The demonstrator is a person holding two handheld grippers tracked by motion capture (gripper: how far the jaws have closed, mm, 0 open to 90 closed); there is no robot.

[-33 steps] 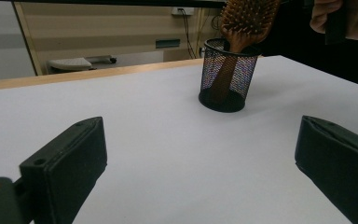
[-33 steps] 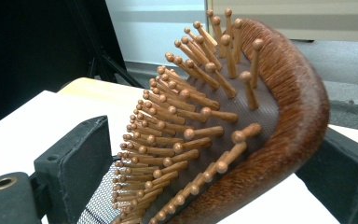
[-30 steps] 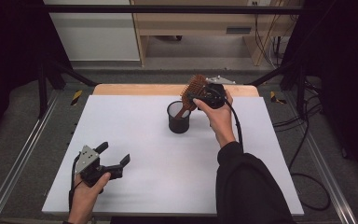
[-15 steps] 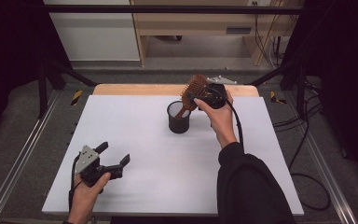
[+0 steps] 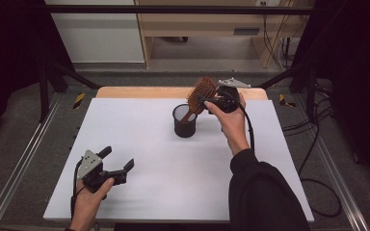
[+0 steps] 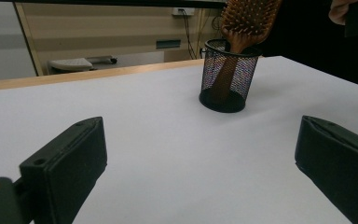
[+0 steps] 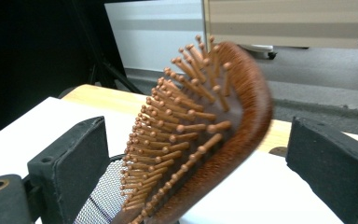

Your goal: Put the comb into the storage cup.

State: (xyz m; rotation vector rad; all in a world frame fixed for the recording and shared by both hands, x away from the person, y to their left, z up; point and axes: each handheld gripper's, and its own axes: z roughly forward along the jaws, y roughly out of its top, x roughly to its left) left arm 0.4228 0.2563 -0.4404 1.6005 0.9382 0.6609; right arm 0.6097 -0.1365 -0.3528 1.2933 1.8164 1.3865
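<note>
Brush (image 5: 201, 93): handle down in mesh cup (image 5: 184, 121), head leaning out.
Right gripper (image 5: 210, 102): jaws apart around head; we judge release.
Left gripper (image 5: 117, 163): spread, idle.
Next: we withdraw clear.

Probably lab: framed rig (image 5: 24, 159), cables (image 5: 313, 144)

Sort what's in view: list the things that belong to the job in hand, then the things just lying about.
In the job:
hairbrush, handle down in the cup
black mesh cup
right gripper, jaws open either side of the brush head

Lying about:
left gripper, open, idle near the front of the white table
</note>
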